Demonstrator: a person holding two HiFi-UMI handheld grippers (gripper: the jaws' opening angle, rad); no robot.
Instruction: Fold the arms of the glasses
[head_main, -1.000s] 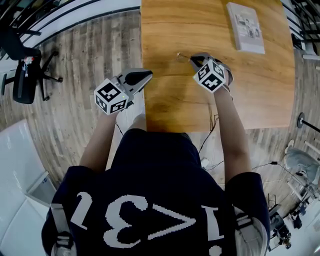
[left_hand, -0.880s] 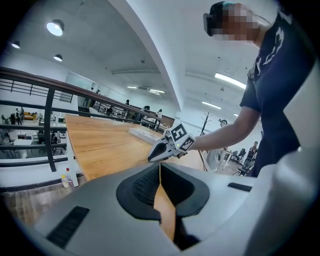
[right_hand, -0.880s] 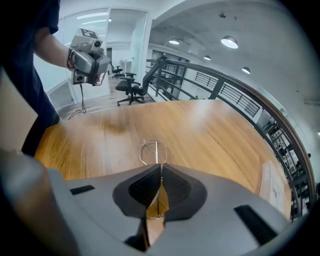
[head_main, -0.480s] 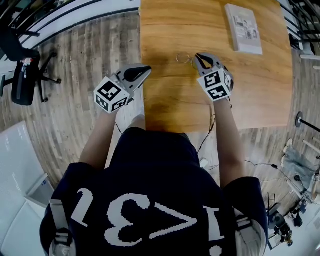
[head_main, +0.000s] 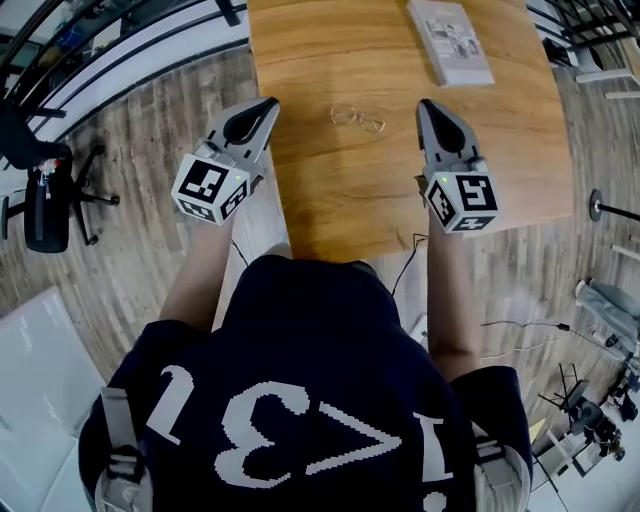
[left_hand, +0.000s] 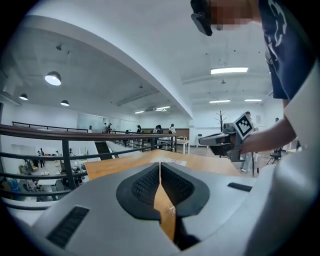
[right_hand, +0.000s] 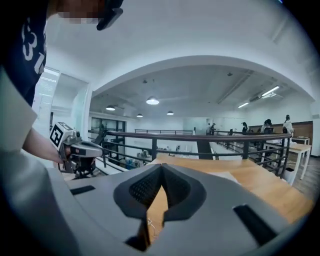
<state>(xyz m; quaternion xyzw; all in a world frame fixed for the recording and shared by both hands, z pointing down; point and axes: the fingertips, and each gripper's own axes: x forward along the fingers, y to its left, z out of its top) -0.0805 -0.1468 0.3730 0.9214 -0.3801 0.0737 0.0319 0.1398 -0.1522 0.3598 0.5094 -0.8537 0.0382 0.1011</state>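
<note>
Thin wire-framed glasses (head_main: 357, 118) lie on the wooden bench (head_main: 330, 200) between the closed, empty left hand-held gripper (head_main: 268, 103) and the just-closed, empty right hand-held gripper (head_main: 428, 106).

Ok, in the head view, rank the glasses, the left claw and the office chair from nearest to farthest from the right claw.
1. The glasses, on the table just left of the right claw.
2. The left claw, at the table's left edge.
3. The office chair, far left, well off the table.
</note>
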